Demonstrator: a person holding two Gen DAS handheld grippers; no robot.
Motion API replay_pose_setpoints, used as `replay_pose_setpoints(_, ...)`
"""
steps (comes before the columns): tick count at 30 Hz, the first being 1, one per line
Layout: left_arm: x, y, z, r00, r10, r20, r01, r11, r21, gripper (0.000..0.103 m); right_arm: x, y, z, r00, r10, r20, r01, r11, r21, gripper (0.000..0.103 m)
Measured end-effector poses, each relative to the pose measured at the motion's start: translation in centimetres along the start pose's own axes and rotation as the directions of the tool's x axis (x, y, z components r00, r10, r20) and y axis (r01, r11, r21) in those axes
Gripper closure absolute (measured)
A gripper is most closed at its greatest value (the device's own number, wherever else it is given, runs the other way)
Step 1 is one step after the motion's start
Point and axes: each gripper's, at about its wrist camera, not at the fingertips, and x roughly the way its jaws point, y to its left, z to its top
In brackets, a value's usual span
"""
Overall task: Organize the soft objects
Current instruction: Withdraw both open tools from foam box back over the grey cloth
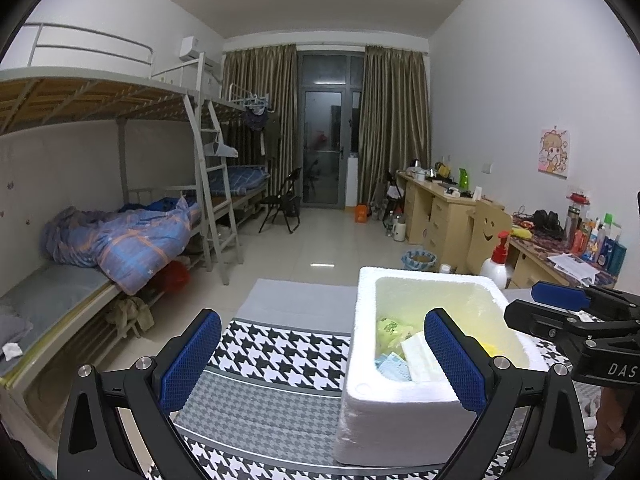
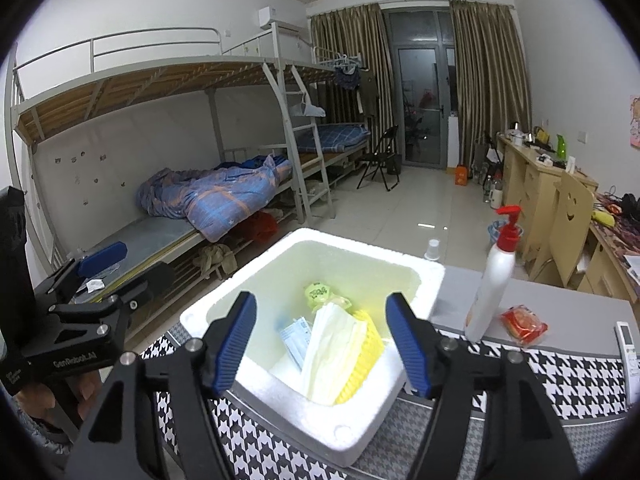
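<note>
A white foam box stands on the houndstooth cloth; it also shows in the left wrist view. Inside lie white face masks, a yellow foam net, a blue mask packet and a green packet. My right gripper is open and empty, held above the box's near side. My left gripper is open and empty, straddling the box's left wall. A red packet lies on the table right of the box.
A white pump bottle with a red top stands right of the box. A white remote lies at the table's right edge. Bunk beds line the left wall, desks the right wall.
</note>
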Motion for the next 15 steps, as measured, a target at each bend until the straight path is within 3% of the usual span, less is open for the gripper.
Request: replay_pose_setpoints(15,-2.3,-2.6,0.4,0.999,-0.032,0.03,0.032,0.999,0.029,0.001,-3.8,-0.1,-1.3,0.997,-0.026,0.077,0.029,0.999,-0.038,0.014)
